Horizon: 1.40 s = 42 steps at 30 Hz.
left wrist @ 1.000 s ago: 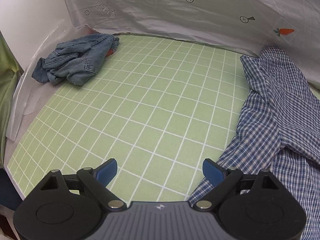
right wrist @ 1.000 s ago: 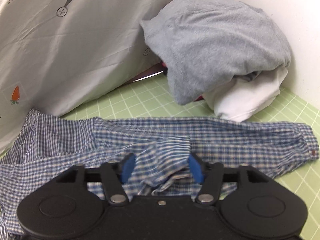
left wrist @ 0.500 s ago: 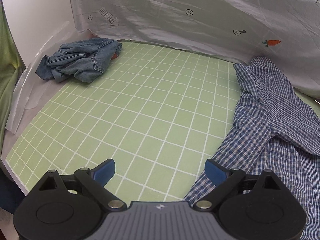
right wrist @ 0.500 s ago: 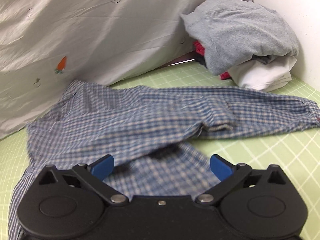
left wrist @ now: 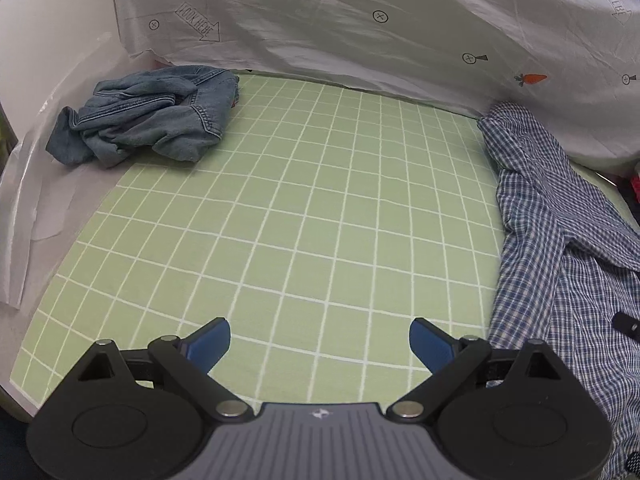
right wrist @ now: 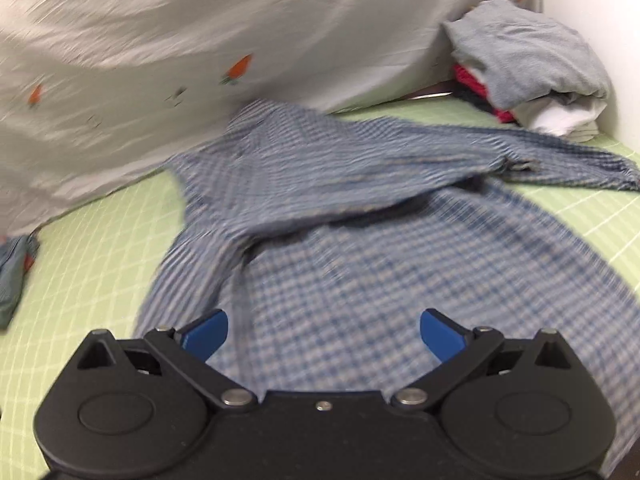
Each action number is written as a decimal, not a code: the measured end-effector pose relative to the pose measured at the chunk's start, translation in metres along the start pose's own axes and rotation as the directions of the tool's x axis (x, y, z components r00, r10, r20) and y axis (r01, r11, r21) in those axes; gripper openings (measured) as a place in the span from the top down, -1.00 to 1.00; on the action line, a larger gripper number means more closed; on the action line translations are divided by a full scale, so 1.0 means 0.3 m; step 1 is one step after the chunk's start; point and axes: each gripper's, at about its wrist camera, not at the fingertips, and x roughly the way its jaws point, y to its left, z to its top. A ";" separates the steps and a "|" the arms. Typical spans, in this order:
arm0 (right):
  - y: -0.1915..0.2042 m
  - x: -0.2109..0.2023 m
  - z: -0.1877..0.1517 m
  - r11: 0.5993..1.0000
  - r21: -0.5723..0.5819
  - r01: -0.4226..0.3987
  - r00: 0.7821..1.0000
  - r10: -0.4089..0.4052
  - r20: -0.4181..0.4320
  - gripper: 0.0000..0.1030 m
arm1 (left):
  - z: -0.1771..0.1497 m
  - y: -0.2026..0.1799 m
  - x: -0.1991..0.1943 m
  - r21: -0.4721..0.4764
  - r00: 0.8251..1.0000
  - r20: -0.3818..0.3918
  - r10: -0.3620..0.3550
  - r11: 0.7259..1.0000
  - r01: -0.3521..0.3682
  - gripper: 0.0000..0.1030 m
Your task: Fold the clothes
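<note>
Left gripper [left wrist: 319, 338], jaws spread, over green grid mat [left wrist: 304, 208]. Crumpled denim garment [left wrist: 148, 112] upper left; checked shirt [left wrist: 560, 264] at right edge.

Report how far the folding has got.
Done: one sleeve of the plaid shirt lies across its body; nothing looks fully folded. In hand: nothing. The left gripper is open over bare mat, and the right gripper is open above the shirt, gripping no cloth. Left: the shirt's remaining folds, the crumpled jeans, and the heap under the grey garment.
</note>
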 end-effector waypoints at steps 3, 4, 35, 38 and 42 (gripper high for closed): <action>0.151 -0.026 -0.091 0.999 -0.040 -0.019 1.000 0.018 -0.022 -1.00 | 0.019 0.082 -0.003 0.040 1.000 0.015 -0.007 0.999 0.006 -0.86; 0.199 -0.032 -0.116 0.998 -0.057 -0.025 0.999 0.023 -0.027 -1.00 | 0.020 0.109 -0.004 0.050 1.000 0.015 -0.013 0.999 0.012 -0.86; 0.132 -0.140 -0.103 0.989 0.040 -0.142 0.987 0.144 -0.074 0.94 | -0.003 0.104 0.034 0.103 0.992 -0.052 -0.119 0.987 0.124 -0.86; 0.024 -0.131 -0.060 0.993 0.029 -0.114 0.991 0.116 -0.071 0.94 | -0.019 0.042 0.033 0.100 0.991 -0.058 -0.120 0.987 0.125 -0.86; -0.074 -0.074 -0.026 0.994 -0.059 -0.092 0.991 0.085 -0.102 0.93 | -0.049 -0.031 0.016 0.100 0.993 -0.056 -0.100 0.989 0.105 -0.86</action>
